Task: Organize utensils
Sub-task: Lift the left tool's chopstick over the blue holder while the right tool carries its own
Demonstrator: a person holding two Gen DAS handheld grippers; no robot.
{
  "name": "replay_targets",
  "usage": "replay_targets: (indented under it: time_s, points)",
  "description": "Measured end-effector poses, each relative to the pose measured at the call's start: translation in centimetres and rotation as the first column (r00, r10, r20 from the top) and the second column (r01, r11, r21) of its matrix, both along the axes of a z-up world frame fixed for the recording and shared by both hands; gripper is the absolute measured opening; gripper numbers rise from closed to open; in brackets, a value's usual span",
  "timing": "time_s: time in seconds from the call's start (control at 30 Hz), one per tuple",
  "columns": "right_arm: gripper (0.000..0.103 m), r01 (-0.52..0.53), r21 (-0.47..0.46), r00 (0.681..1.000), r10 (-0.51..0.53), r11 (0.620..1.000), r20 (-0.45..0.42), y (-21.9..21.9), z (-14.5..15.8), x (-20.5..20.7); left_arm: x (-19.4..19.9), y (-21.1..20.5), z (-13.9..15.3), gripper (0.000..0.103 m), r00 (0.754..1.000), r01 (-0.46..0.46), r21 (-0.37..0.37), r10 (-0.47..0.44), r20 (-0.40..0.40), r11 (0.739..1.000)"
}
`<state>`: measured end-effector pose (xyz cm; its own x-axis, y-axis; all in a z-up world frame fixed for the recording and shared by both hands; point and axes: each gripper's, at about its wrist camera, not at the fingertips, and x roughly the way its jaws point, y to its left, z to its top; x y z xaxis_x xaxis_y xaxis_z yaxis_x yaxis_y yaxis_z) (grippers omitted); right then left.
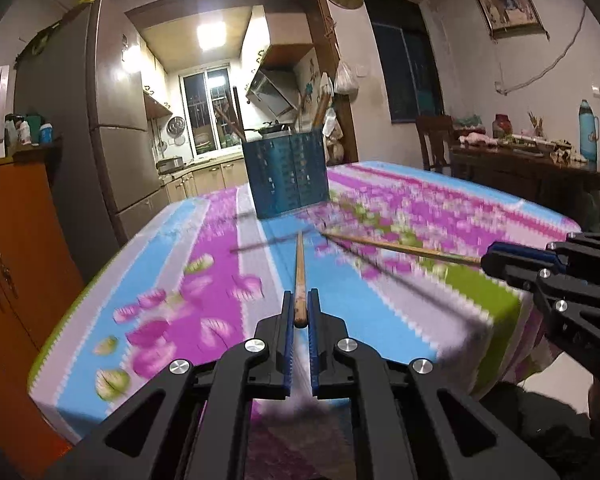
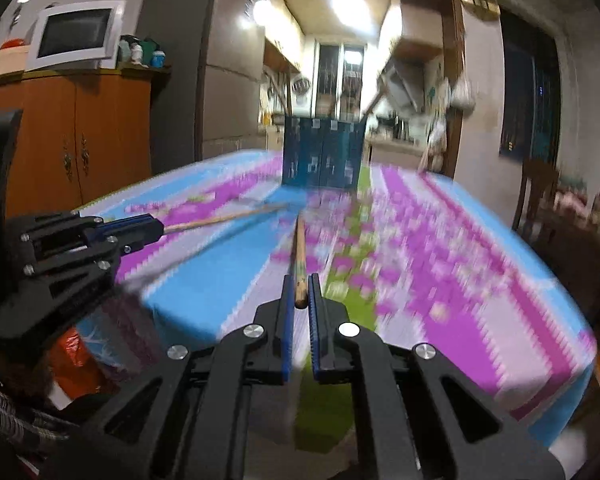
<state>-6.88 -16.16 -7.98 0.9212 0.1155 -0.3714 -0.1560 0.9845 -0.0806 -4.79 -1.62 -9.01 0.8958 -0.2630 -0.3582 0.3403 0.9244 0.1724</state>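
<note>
My left gripper [image 1: 300, 300] is shut on a wooden chopstick [image 1: 299, 276] that points forward above the table. It also shows in the right wrist view [image 2: 156, 232] at the left, with its chopstick [image 2: 220, 218]. My right gripper [image 2: 300, 284] is shut on a second wooden chopstick [image 2: 299, 256]. It shows in the left wrist view [image 1: 486, 260] at the right, with that chopstick [image 1: 400, 246]. A dark blue perforated utensil holder [image 1: 286, 174] stands upright at the far end of the table, with several utensils in it. It also shows in the right wrist view [image 2: 324, 152].
The table wears a pink, blue and green flowered cloth [image 1: 440, 208]. An orange cabinet [image 1: 16, 248] and a grey fridge [image 1: 100, 128] stand to the left. A wooden side table [image 1: 532, 168] with bottles stands at the right. A kitchen opens behind the holder.
</note>
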Motion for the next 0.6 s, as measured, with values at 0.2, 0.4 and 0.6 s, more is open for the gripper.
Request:
replay_targets:
  time_s: [0.2, 0.4, 0.6]
  points:
    - [0.005, -0.044, -0.023, 0.993, 0.046, 0.999, 0.107, -1.6, 5.9, 1.1, 0.9, 0.9, 6.1, 0.007, 0.999, 0.026, -0.07, -0.024, 0.037, 0.997]
    - [0.005, -0.109, -0.012, 0.986, 0.11, 0.994, 0.123, -3.2, 10.3, 4.4, 3.5, 0.9, 11.2, 0.007, 0.999, 0.036, -0.116, -0.031, 0.044, 0.993]
    - [0.005, -0.153, 0.064, 0.986, 0.148, 0.986, 0.083, -4.4, 13.3, 8.5, 7.0, 0.5, 14.3, 0.007, 0.999, 0.047, -0.141, -0.047, 0.003, 0.989]
